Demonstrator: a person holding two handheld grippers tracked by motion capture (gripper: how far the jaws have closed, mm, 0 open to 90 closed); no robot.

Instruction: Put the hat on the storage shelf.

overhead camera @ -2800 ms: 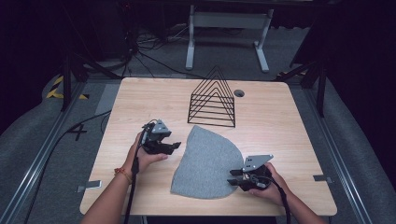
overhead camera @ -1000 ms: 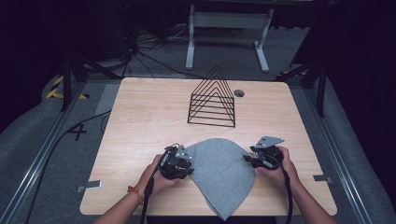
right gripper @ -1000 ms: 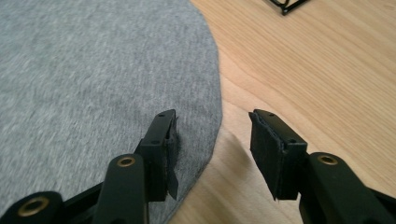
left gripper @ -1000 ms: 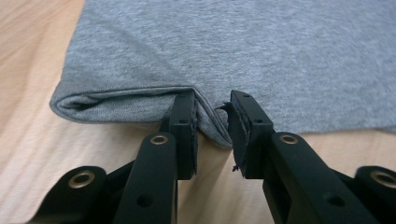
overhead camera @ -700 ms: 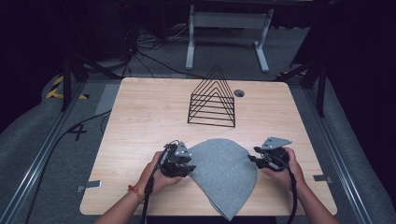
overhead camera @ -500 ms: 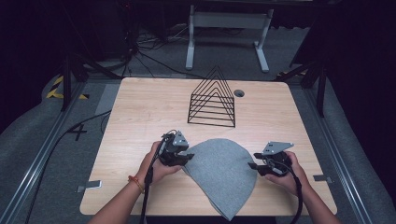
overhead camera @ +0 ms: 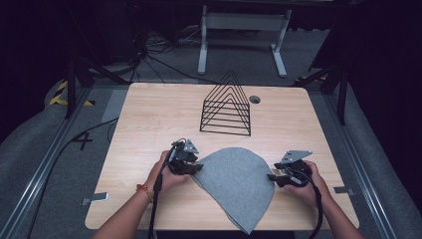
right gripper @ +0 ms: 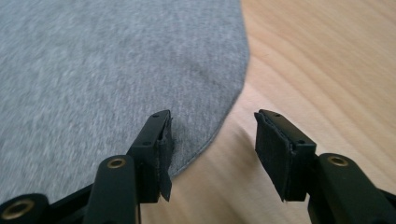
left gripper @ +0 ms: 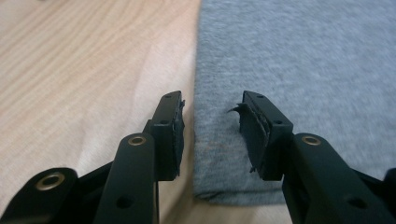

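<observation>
The left gripper (overhead camera: 191, 167), jaws spread and just been opening, sits at the grey cloth's (overhead camera: 236, 186) left corner, hem between its jaws unpinched. The cloth stretches rightward to the right gripper (overhead camera: 272, 177), also spread and opening, straddling the curved edge; both are equally near.

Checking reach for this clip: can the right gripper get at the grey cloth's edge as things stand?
Probably yes. The right gripper is open and low over the table, with the grey cloth edge lying flat between its fingers; nothing stands in the way.
</observation>
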